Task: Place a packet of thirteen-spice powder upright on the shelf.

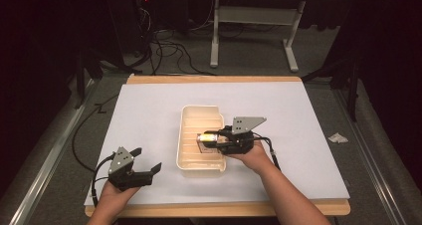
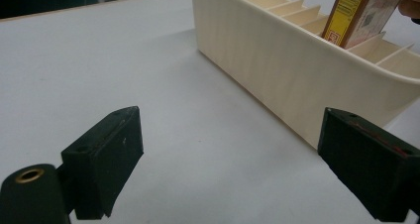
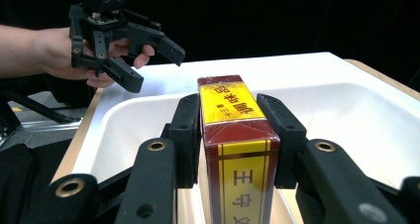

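The tray (image 1: 186,116) sits mid-surface (image 1: 298,135); the box (image 1: 206,137) stands inside it, the left gripper (image 1: 148,161) lies well left of it.

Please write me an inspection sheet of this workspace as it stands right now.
Surface: white sheet over a wooden table.
Job's things: red and yellow box held upright in the cream ribbed tray.
Clutter: nothing seen on the sheet.
Grippers: right gripper clamps the box on both sides; left gripper open, resting apart from the tray.
Cables: black leads trail from both grippers; more lie on the floor.
Surroundings: dark room, white table frame behind, crumpled paper on the floor.
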